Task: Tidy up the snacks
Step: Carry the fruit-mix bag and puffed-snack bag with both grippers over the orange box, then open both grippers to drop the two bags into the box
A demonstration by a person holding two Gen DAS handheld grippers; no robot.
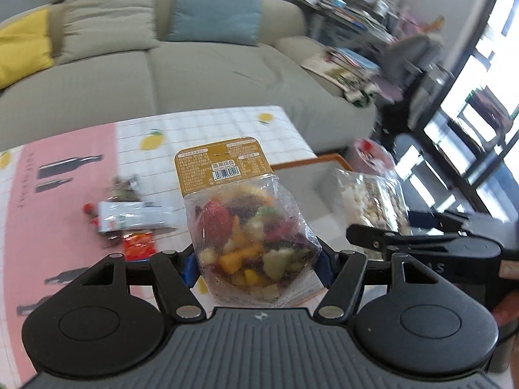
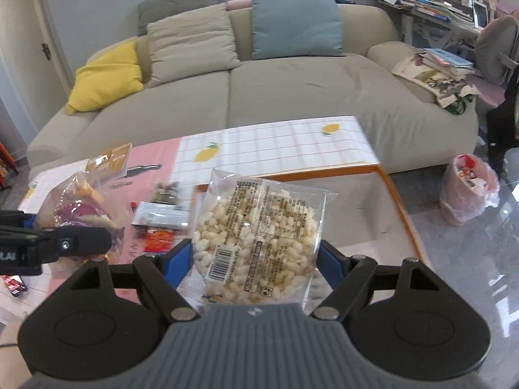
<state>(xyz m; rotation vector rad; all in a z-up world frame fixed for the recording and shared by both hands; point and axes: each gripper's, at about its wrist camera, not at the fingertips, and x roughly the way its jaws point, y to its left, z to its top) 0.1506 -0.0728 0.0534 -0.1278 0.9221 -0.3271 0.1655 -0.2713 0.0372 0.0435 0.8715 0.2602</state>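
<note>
Snacks split between both grippers and the surface. Bag of mixed dried fruit clamped between the fingers of the left gripper, gold label card upward, lifted clear of the surface. Clear pack of puffed rice clamped between the fingers of the right gripper, printed back facing the camera, likewise held in the air. Both packs raised side by side, the puffed rice just to the right of the fruit bag in the left wrist view.

Left lying on the pink and white patterned cloth: a white-wrapped bar, a small red packet just in front of it, and a dark clear-wrapped snack just behind. One more small packet seen at the near left edge in the right wrist view, too blurred to name.

Orange-rimmed tray sat on the right part of the surface, below and beyond the puffed rice, its floor bare where visible. Beige sofa behind the surface, carrying yellow, beige and blue cushions. Pink-lined bin on the floor to the right. Part of a hand visible at the right edge of the left wrist view.
</note>
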